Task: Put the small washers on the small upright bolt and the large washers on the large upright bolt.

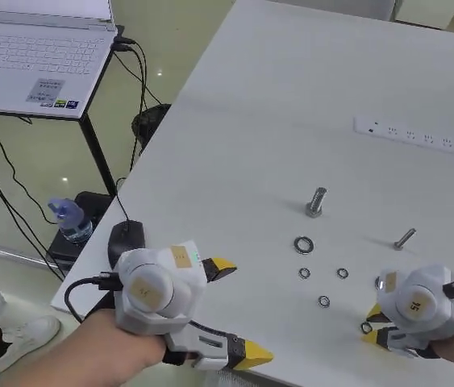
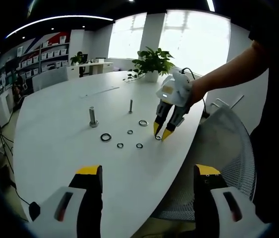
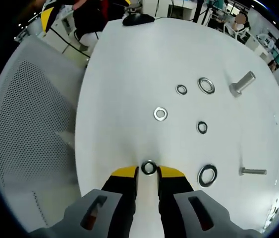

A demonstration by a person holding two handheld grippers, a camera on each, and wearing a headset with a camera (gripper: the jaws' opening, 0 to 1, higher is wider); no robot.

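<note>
The large bolt (image 1: 316, 201) and the small bolt (image 1: 405, 238) stand upright on the white table (image 1: 275, 113). One large washer (image 1: 304, 244) lies flat near the large bolt, and another large washer (image 3: 207, 175) lies by my right gripper. Three small washers (image 1: 304, 273) (image 1: 343, 273) (image 1: 324, 301) are scattered between them. My right gripper (image 3: 148, 171) is down at the table, jaws narrowed to the width of a small washer (image 3: 149, 167) lying between its tips. My left gripper (image 1: 239, 309) hovers at the near table edge, wide open and holding nothing.
A white power strip (image 1: 417, 137) lies at the far right of the table. A black mouse (image 1: 127, 238) sits at the left table edge. A laptop (image 1: 37, 56) rests on a side stand, with cables and a water bottle (image 1: 69, 218) below. A mesh chair (image 3: 35, 124) stands behind the near edge.
</note>
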